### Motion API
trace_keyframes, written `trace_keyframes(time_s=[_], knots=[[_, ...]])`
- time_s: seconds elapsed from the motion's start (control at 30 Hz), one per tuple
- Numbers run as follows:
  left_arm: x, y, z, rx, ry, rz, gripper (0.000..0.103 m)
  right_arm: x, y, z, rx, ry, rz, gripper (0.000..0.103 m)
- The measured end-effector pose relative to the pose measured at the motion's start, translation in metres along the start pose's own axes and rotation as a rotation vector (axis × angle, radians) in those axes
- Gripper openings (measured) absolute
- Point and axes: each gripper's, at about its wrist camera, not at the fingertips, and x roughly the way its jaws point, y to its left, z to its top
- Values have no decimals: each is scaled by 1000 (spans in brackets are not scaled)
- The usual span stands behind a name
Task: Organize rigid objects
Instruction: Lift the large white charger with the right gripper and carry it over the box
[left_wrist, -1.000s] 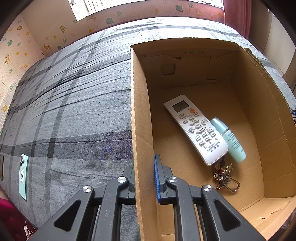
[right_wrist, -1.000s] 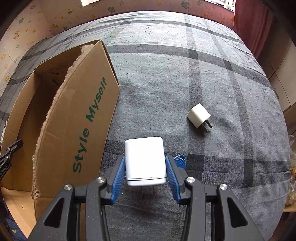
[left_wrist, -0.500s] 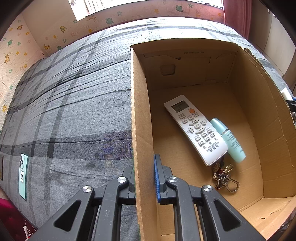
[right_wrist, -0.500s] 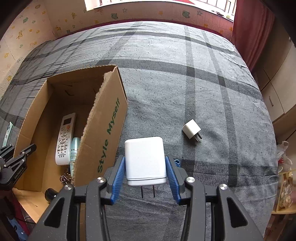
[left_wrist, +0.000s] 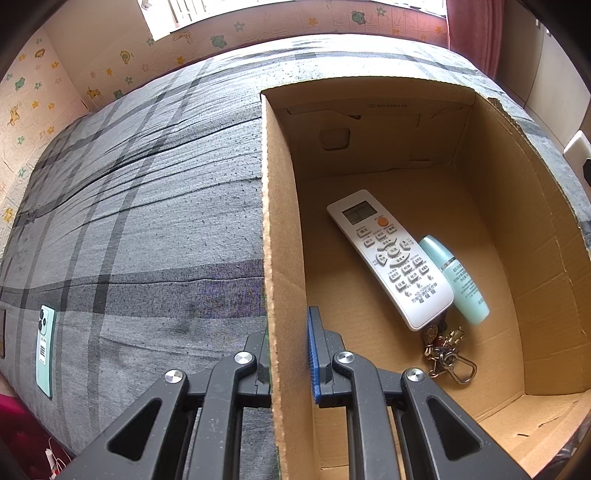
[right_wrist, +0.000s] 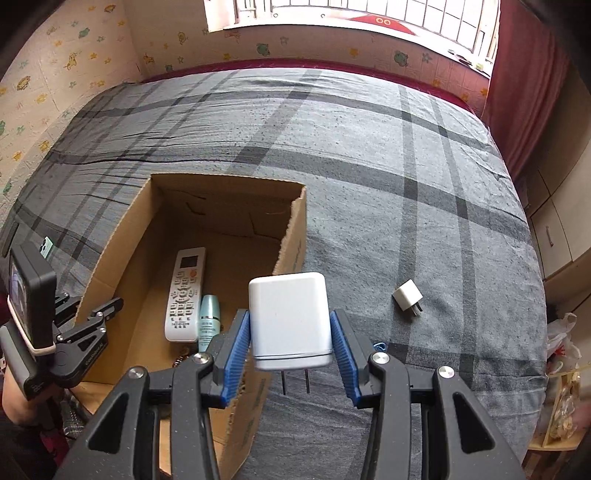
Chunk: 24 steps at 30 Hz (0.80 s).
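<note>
Right claw clamps white charger for boxing; left claw pinches cardboard box wall at 9 o'clock, steadying it.

An open brown cardboard box is sitting on the grey plaid bed. Inside it, a long white remote control is lying beside a slim pale-teal tube on its right, with a brass-coloured metal key ring lying at their near ends. A small white cube plug adapter is lying on the bed right of the box. A mint-green flat phone is lying well left of the box, near the bed's edge.
</note>
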Motion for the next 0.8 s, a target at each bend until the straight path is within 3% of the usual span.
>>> trace_keyframes(time_s=[0.47, 0.8], knots=[[0, 1, 0, 0, -1, -2, 14, 13, 72, -2, -118, 30, 80, 47], [0, 1, 0, 0, -1, -2, 14, 41, 101, -20, -141, 104, 116, 47]])
